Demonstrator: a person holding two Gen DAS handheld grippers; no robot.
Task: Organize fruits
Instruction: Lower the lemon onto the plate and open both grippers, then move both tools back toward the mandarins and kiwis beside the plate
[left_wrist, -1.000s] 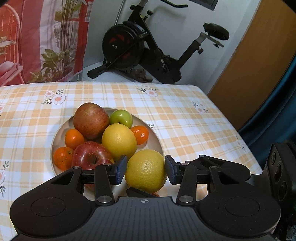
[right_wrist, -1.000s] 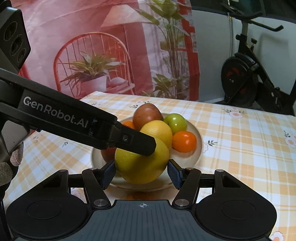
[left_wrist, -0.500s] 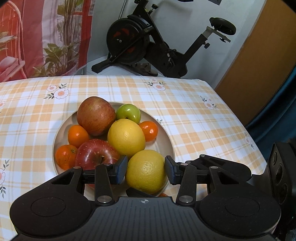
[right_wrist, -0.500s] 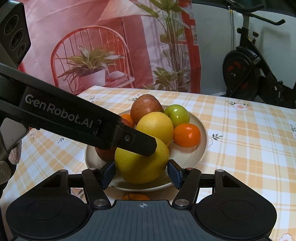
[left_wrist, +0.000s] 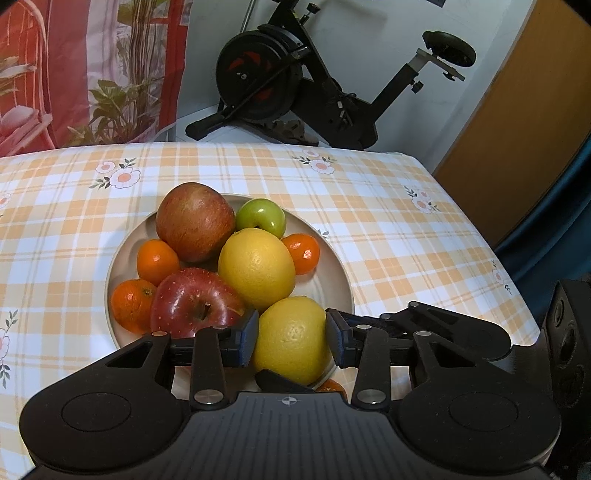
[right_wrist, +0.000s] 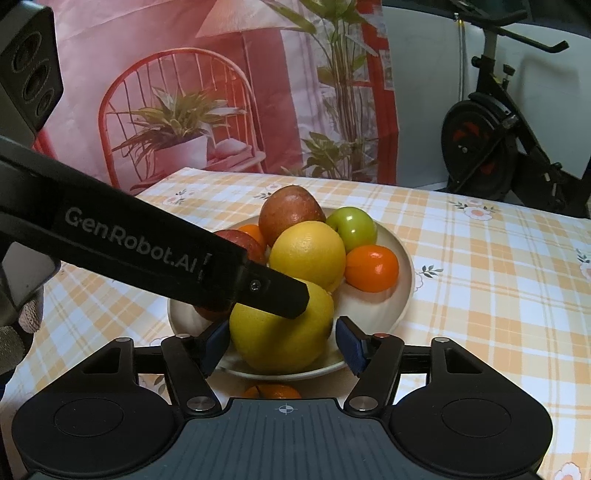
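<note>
A surface (left_wrist: 388, 236) under an orange-and-white checked cloth with daisy prints, a black exercise bike (left_wrist: 295, 77) by the white wall behind it, and a red-and-pink printed curtain (right_wrist: 221, 92) showing a chair and potted plants.

Right at the near rim of the round beige plate (left_wrist: 332, 273) sits the big yellow citrus fruit (left_wrist: 291, 339), and both claws are on either side of it. The left claw (left_wrist: 291, 338) has just been closing, and its dark pads (left_wrist: 247, 338) are pressed against the fruit's flanks: clenched on it. In the right wrist view one of its black fingers, lettered GenRobot.AI, lies across the fruit's top. The right claw (right_wrist: 282, 341) has just been opening; its blue pads (right_wrist: 351, 347) bracket the same yellow fruit (right_wrist: 273, 339), the right pad clearly off the skin, so it reads as released.

Just behind, touching it, a second yellow citrus (left_wrist: 256, 269). Left of that, a glossy red apple (left_wrist: 195, 302) with its stem up, and a duller red-green apple (left_wrist: 195, 221) at the back. A small green apple (left_wrist: 260, 221) sits at the far rim. Mandarins dot the plate: two on the left (left_wrist: 157, 260) (left_wrist: 131, 304), one on the right (left_wrist: 301, 253). One more orange mandarin (right_wrist: 273, 391) lies off the plate on the cloth, half hidden under the claw bodies.

At the far left of the right wrist view, a gloved hand (right_wrist: 18, 332) on the left tool.
</note>
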